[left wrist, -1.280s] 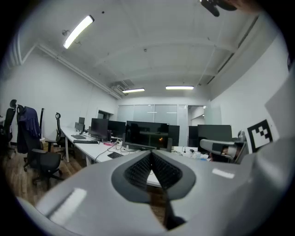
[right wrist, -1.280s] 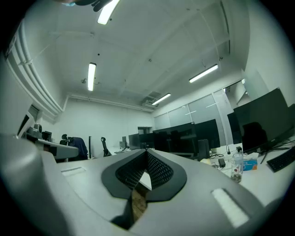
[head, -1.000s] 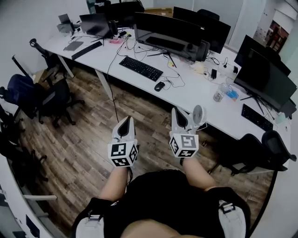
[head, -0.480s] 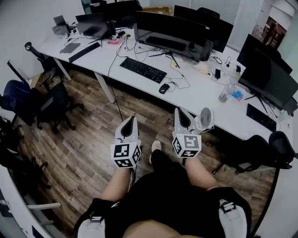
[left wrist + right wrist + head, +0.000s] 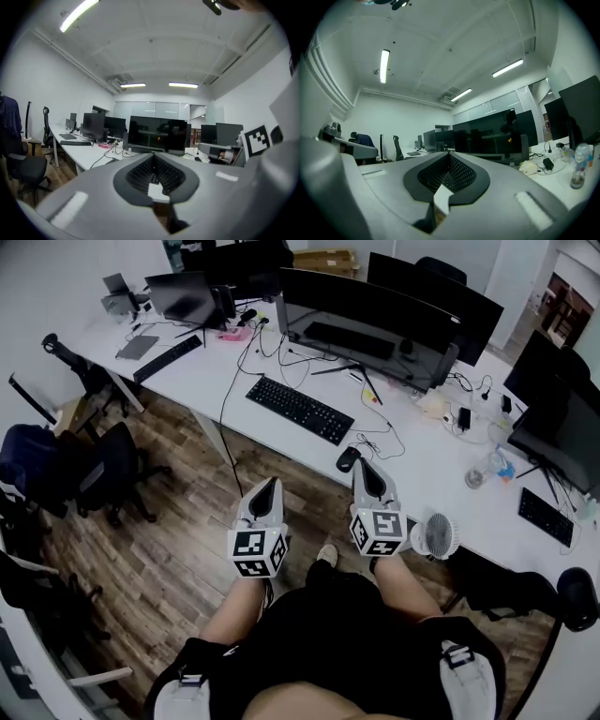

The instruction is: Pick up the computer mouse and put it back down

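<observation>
- Far left: dark office chairs on the wood floor, well apart from anything the task needs
- Left tongs: jaws closed tip to tip with nothing between them, held out over the floor short of the white worktop. They point roughly level toward the monitors
- Black keyboard lies square on the worktop in front of the curved monitor
- Computer mouse: black and corded, resting on the worktop close to its near edge, right of the keyboard. Nothing holds it. Its cable runs back into a loose tangle behind it
- Right tongs: also shut and empty. In the head view the tip sits just beside the mouse, but I cannot tell from any view whether they touch
- Further right: small white desk fan by the worktop edge, and a clear water bottle beyond it

Risks from here, as judgement:
- The pick-up has not begun, and both tongs are closed. Reaching in like this would push the mouse rather than grip it, and this near the edge a push could send it to the floor
- The shell is smooth and domed, so a grip high on the hump would likely slide off. Across the flanks is safer
- A lift against the cable could snag in the tangle and twist the mouse between the pads
- A wide swing of the right arm could knock the fan
</observation>
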